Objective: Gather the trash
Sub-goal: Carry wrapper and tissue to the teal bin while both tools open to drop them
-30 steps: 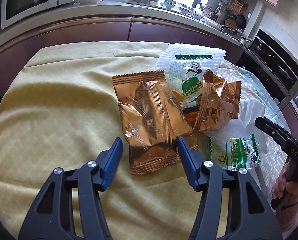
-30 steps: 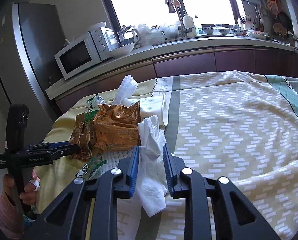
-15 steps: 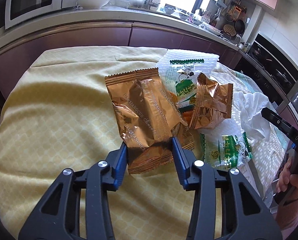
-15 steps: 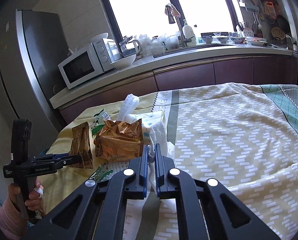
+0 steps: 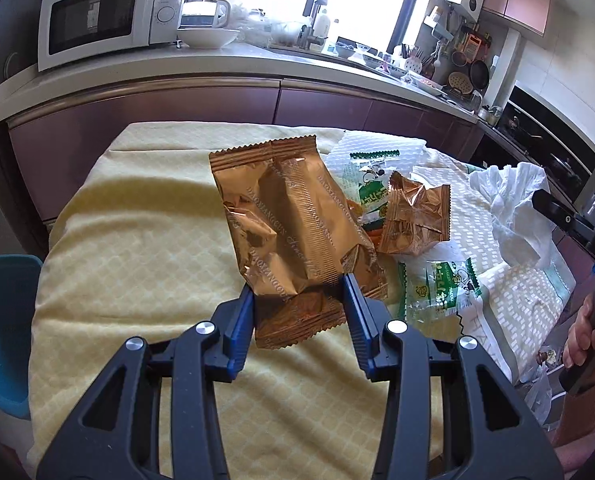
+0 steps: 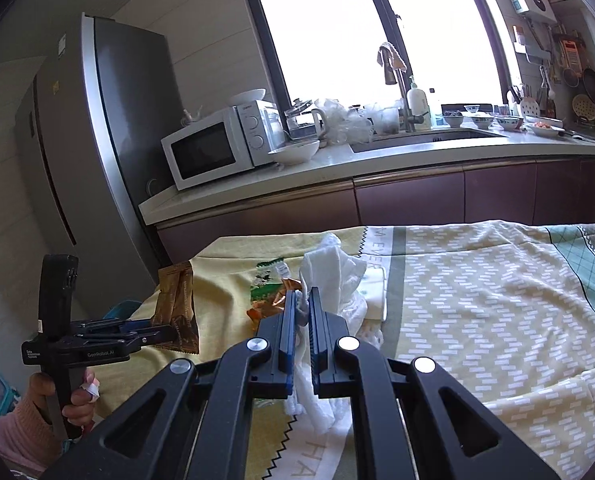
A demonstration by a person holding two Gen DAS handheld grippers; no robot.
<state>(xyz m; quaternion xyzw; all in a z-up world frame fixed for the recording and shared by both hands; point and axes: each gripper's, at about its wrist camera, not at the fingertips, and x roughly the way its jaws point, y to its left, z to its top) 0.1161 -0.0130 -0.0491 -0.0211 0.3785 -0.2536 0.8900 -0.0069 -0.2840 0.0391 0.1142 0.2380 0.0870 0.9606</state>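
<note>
My left gripper (image 5: pixel 299 288) is shut on a large copper-coloured snack wrapper (image 5: pixel 289 224) and holds it lifted off the yellow tablecloth (image 5: pixel 137 240); the right wrist view shows the same wrapper (image 6: pixel 177 304) hanging from the left gripper (image 6: pixel 165 332). A crumpled white tissue (image 6: pixel 333 280) is pinched in my shut right gripper (image 6: pixel 303 300) and raised above the cloth; in the left wrist view that tissue (image 5: pixel 513 208) is at the right. On the cloth lie a smaller copper wrapper (image 5: pixel 415 216), a green-and-white wrapper (image 5: pixel 445 284) and another one (image 5: pixel 371 188).
A blue bin (image 5: pixel 1 320) stands beside the table's left edge. Behind the table runs a kitchen counter (image 5: pixel 257 64) with a microwave (image 5: pixel 101 16) and bowls. A fridge (image 6: pixel 89 160) stands at the left. A hand (image 6: pixel 73 396) grips the left tool's handle.
The left gripper closed on the copper wrapper and lifted it. The right gripper closed on the white tissue and raised it off the cloth.
</note>
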